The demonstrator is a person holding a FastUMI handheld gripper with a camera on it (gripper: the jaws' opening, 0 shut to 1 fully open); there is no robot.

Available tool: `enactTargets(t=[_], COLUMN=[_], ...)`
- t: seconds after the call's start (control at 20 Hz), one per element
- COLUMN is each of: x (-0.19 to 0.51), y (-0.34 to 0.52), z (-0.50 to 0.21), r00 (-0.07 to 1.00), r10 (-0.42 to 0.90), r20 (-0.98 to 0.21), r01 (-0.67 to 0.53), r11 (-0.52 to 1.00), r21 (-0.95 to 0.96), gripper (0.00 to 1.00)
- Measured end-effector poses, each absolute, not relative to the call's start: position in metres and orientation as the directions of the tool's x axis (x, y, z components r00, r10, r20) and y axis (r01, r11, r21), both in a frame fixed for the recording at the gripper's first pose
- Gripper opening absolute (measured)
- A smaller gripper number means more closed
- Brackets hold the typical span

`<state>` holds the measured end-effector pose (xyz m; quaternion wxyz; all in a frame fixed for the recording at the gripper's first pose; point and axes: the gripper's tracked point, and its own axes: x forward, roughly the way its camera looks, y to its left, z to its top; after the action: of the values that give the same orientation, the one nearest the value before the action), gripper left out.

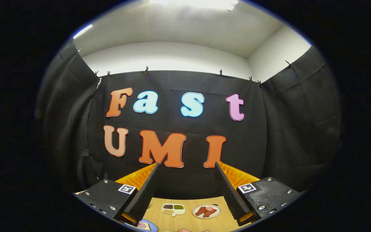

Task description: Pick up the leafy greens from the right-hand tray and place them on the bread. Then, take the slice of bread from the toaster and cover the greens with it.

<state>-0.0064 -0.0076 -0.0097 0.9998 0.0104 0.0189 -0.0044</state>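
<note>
Wooden table beyond wide-open, empty jaws

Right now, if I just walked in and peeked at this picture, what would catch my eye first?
First, the hand-held gripper: its two fingers stand wide apart, open, holding nothing. Between them, lower down on the wooden table, sit a small divided tray and, beside it, a round plate of reddish meat slices. Behind everything hangs a black cloth wall.
</note>
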Motion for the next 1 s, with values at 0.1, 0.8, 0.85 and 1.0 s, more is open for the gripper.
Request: enactTargets(t=[0.1, 0.8, 0.85, 1.0], x=[-0.007, 0.015, 0.018, 0.020], y=[-0.007, -0.025, -0.023, -0.022], z=[-0.010, -0.044, -0.053, -0.078], r00=[0.999, 0.998, 0.997, 0.990], r10=[-0.004, -0.012, -0.002, 0.002], r20=[-0.032, -0.057, -0.082, -0.140], r01=[0.005, 0.019, 0.014, 0.019], r11=[1.000, 0.992, 0.991, 0.989], r21=[0.026, 0.127, 0.137, 0.148], gripper=[0.99, 0.99, 0.99, 0.99])
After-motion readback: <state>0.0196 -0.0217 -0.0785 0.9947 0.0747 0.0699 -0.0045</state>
